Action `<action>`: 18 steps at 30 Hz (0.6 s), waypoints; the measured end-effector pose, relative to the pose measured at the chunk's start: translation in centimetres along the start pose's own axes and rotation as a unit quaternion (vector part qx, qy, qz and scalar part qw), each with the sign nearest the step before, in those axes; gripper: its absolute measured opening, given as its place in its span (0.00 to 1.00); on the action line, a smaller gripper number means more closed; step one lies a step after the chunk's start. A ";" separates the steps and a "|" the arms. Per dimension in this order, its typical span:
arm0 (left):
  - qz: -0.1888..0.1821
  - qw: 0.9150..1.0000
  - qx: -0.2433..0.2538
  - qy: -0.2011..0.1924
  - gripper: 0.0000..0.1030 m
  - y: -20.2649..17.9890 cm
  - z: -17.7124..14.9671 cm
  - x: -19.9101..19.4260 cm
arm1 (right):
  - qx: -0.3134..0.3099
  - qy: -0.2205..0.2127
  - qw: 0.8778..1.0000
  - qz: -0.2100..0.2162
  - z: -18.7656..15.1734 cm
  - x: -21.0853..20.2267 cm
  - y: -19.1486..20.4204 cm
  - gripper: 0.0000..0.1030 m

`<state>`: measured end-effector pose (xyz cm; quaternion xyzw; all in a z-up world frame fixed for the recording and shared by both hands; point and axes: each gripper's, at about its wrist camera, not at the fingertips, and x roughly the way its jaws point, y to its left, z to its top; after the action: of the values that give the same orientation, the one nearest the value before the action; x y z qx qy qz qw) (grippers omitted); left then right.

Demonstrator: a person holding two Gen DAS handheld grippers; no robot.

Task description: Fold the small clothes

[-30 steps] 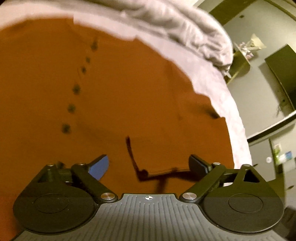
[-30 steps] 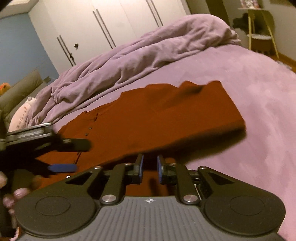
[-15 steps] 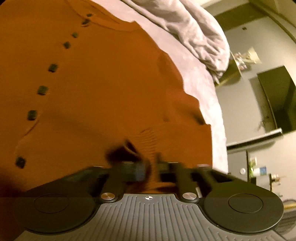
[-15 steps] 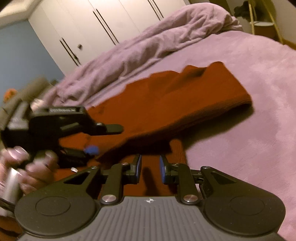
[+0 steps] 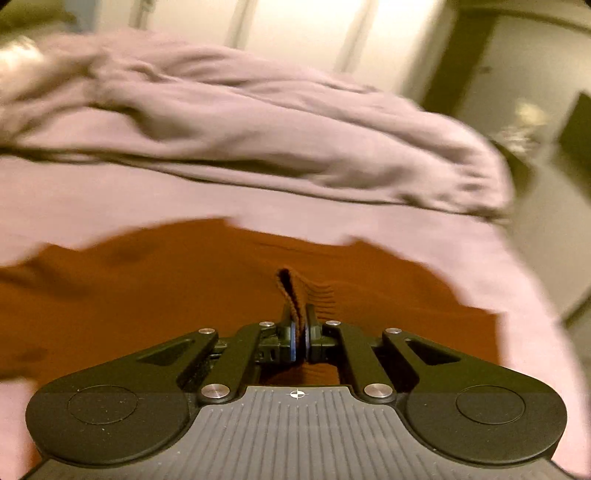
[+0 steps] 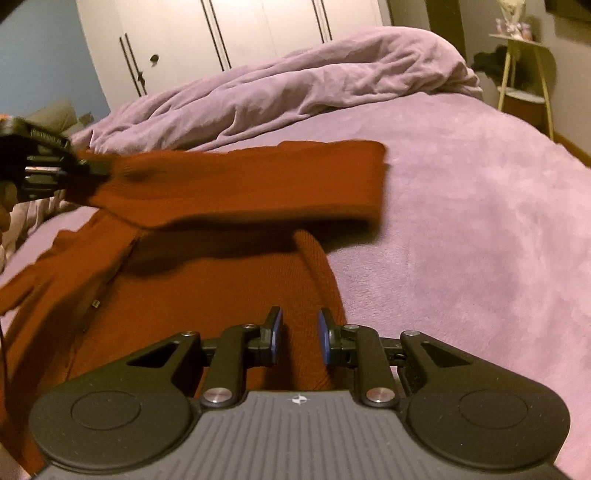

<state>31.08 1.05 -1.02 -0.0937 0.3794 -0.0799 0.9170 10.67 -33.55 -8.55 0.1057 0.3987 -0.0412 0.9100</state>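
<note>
Left wrist view: the left gripper (image 5: 299,334) is seen clamped tight on a ribbed edge of the rust-brown cardigan (image 5: 166,295), a narrow fold of knit being pinched between the blue-edged pads. The cardigan is spread on the lilac bedsheet (image 5: 110,199), with the rumpled duvet (image 5: 258,129) beyond it. From the right wrist view, a sleeve (image 6: 258,181) is held lifted above the cardigan's body (image 6: 207,295) by the left gripper (image 6: 92,168). The right gripper (image 6: 300,334) is held partly open over the cardigan's body near its right edge, nothing being gripped. White wardrobe doors (image 6: 221,33) are visible behind the duvet.
</note>
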 end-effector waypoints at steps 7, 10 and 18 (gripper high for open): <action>0.016 0.997 -0.053 0.060 0.37 6.0 -3.0 2.8 | -0.012 -0.002 1.000 -0.001 1.6 0.0 1.3 0.30; -0.009 0.996 -0.067 0.053 0.41 6.5 -3.4 3.1 | -0.040 -0.014 0.999 -0.011 2.3 0.3 2.4 0.32; -0.022 0.995 -0.063 0.071 0.01 5.2 -2.3 5.2 | -0.101 -0.022 0.991 -0.081 3.9 3.4 4.1 0.32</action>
<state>33.46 4.75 -7.37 -0.1539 0.4457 -0.0827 0.8780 16.38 -30.36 -7.84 -0.0200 0.3882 -0.0765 0.9182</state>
